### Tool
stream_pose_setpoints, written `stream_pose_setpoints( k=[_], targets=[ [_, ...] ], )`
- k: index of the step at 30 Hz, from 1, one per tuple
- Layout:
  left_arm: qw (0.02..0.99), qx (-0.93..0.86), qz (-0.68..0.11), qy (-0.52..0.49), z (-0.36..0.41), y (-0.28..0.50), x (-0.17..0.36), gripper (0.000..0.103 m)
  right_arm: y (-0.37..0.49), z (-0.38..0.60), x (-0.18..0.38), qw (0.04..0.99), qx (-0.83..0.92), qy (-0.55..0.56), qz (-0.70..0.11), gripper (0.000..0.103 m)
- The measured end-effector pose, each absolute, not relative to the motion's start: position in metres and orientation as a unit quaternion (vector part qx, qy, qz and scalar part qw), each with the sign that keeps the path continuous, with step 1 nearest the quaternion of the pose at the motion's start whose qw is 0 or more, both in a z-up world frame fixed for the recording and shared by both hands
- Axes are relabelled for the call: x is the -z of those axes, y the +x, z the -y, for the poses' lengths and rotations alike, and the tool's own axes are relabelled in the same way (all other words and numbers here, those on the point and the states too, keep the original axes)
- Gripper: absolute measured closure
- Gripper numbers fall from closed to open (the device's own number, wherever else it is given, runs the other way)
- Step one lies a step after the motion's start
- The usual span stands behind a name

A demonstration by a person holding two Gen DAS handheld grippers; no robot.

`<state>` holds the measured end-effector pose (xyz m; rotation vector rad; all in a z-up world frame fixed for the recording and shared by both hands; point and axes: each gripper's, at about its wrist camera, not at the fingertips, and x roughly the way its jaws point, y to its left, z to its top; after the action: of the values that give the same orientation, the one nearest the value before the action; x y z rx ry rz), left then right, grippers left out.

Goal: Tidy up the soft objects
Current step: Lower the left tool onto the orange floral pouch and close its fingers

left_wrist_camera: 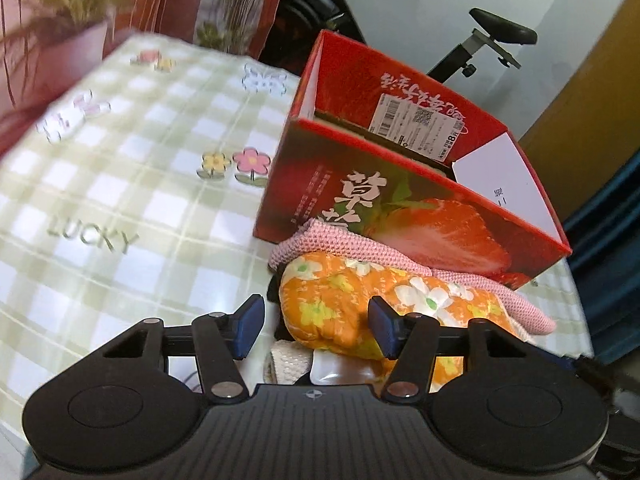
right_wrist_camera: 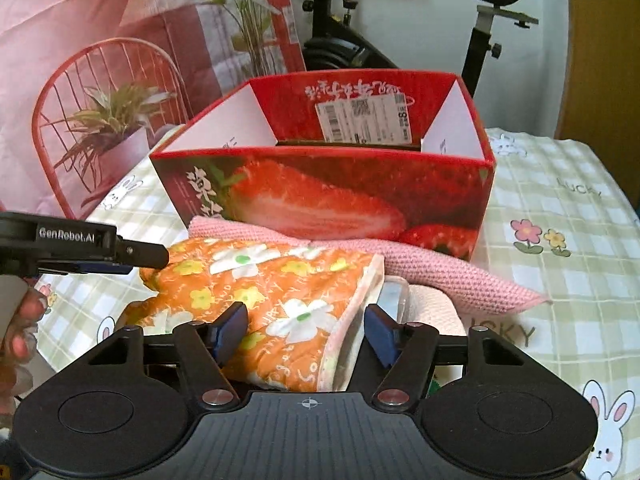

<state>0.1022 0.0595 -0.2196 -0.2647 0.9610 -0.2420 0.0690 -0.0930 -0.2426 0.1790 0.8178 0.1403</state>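
1. Nearest the right wrist camera, the right gripper has its blue pads about half apart, astride the near edge of the orange flower-printed quilted cloth. Whether the pads press on the fabric cannot be told.
2. From the left wrist camera, the left gripper is also about half open. Its right pad lies against or just in front of the orange cloth, while its left pad stands clear over the table; no firm grip shows.
3. Partly hidden under the orange cloth are a pale waffle-textured cloth, a clear glossy item and something dark; none of these can be made out properly.
4. Behind the orange cloth, toward 12 o'clock, a pink knitted cloth lies against the front wall of the box, its left part covered by the orange cloth.
5. Beyond it stands the red cardboard box printed with strawberries, open at the top. A white shipping label is stuck on its inner far wall; the floor of the box is cut off by the front wall, so its contents cannot be seen.
6. At 9 o'clock in the right wrist view, the left gripper's black body and a person's fingers are cut off by the frame edge.
7. All of this rests on a green-and-white checked tablecloth with flowers and rabbits.
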Motion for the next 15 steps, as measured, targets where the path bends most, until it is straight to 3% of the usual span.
stream_pose_setpoints(
  k=[12, 14, 15],
  targets=[
    [0.840, 0.136, -0.486, -0.198, -0.064, 0.116, 0.240, 0.042, 0.077, 0.092, 0.252, 0.906, -0.076, 0.080, -0.408, 0.042],
    [0.844, 0.137, -0.484, -0.187, -0.059, 0.115, 0.241, 0.044, 0.078, 0.092, 0.253, 0.906, -0.076, 0.080, -0.408, 0.042],
    [0.848, 0.134, -0.482, -0.176, -0.057, 0.114, 0.239, 0.051, 0.078, 0.092, 0.253, 0.906, -0.076, 0.080, -0.409, 0.042]
  ],
)
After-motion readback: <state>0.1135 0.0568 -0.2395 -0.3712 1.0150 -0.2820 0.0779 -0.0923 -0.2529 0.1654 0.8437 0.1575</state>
